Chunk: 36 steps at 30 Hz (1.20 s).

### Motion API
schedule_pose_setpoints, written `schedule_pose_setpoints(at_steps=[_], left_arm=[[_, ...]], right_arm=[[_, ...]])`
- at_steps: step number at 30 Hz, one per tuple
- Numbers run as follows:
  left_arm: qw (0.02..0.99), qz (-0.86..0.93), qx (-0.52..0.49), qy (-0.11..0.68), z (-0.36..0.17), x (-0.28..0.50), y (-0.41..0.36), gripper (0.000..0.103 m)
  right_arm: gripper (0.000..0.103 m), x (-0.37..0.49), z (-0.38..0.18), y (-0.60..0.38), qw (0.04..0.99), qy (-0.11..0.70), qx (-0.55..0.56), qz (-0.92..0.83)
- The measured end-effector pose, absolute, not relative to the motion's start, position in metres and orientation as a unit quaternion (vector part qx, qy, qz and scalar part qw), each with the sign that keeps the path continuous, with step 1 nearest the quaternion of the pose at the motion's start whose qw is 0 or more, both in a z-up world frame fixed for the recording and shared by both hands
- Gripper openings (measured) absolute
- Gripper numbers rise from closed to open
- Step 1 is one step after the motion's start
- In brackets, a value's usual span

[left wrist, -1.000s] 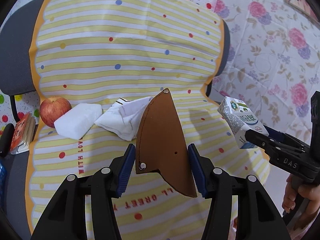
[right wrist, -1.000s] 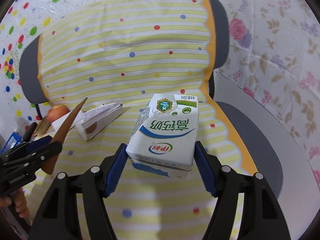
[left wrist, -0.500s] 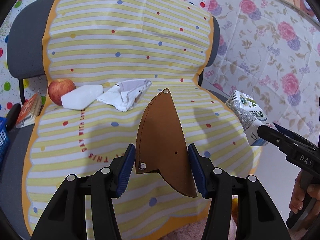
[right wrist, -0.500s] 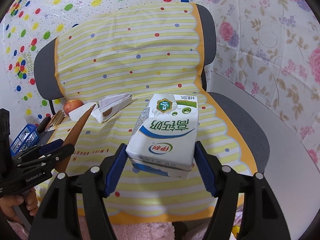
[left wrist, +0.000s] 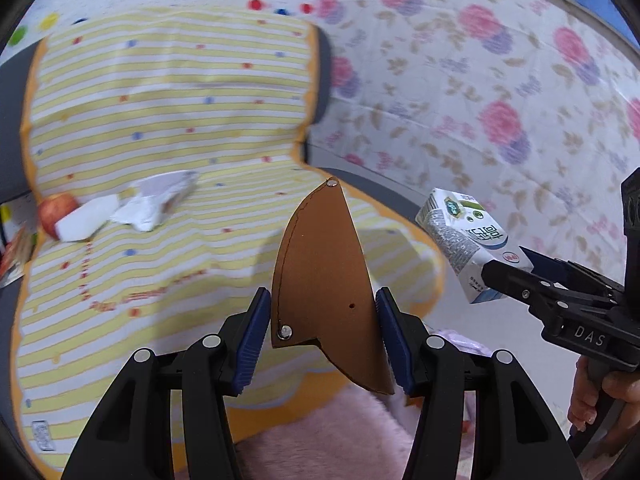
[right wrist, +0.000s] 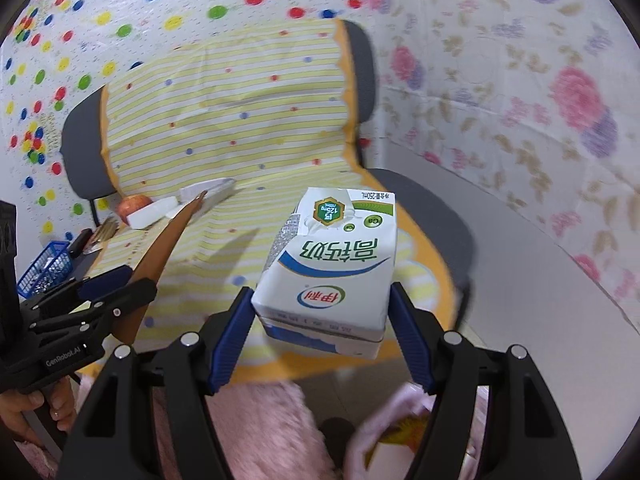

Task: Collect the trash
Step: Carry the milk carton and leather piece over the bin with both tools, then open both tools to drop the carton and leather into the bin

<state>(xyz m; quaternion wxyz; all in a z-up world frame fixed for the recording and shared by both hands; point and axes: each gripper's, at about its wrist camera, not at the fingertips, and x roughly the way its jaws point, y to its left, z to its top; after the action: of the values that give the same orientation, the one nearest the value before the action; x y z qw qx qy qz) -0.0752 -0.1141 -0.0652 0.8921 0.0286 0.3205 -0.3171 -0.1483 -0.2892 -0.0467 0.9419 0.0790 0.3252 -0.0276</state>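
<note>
Here the left claw is clenched on a brown leather sheath, its blue pads pressing both edges; the sheath points up and away, with a rivet at its tip and another near the lower left corner. The right claw grips a white milk carton by its two sides, the printing upside down in the right wrist view. Both claws are held in the air in front of an office chair draped with a yellow striped cloth dotted in red and blue.

On the seat, toward its back left corner, lie a red apple, a white block touching it, and a crumpled white wrapper just beside the block. From the left wrist view the carton shows off to the right, clear of the seat edge, in front of the floral wall covering. From the right wrist view the sheath sticks up at the left, with a blue basket beyond it beside the chair. Pink fluffy fabric lies below both claws. A hand grasps the right handle.
</note>
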Motion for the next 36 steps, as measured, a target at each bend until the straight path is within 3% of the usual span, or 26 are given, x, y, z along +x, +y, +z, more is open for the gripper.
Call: schedule_pose_setpoints(at_steps=[13, 22, 24, 26, 27, 36], left_arm=[[0.834, -0.437, 0.073, 0.329, -0.077, -0.131, -0.207, 0.054], [0.814, -0.463, 0.088, 0.339, -0.089, -0.138, -0.247, 0.054], [0.812, -0.465, 0.088, 0.341, -0.093, -0.136, -0.254, 0.056], [0.808, -0.464, 0.087, 0.352, -0.098, -0.131, -0.26, 0.074], [0.81, -0.457, 0.084, 0.358, -0.101, -0.129, -0.26, 0.076], [0.816, -0.443, 0.08, 0.363, -0.099, -0.125, -0.25, 0.078]], right_arm=[[0.067, -0.268, -0.051, -0.364, 0.926, 0.323, 0.094, -0.171], [0.068, -0.291, -0.056, -0.391, 0.922, 0.322, 0.112, -0.186], [0.069, -0.292, -0.06, -0.399, 0.921, 0.322, 0.124, -0.183], [0.073, -0.291, -0.064, -0.405, 0.919, 0.323, 0.137, -0.18], [0.079, -0.29, -0.068, -0.41, 0.915, 0.329, 0.148, -0.178], [0.079, -0.3, -0.067, -0.422, 0.913, 0.317, 0.162, -0.198]])
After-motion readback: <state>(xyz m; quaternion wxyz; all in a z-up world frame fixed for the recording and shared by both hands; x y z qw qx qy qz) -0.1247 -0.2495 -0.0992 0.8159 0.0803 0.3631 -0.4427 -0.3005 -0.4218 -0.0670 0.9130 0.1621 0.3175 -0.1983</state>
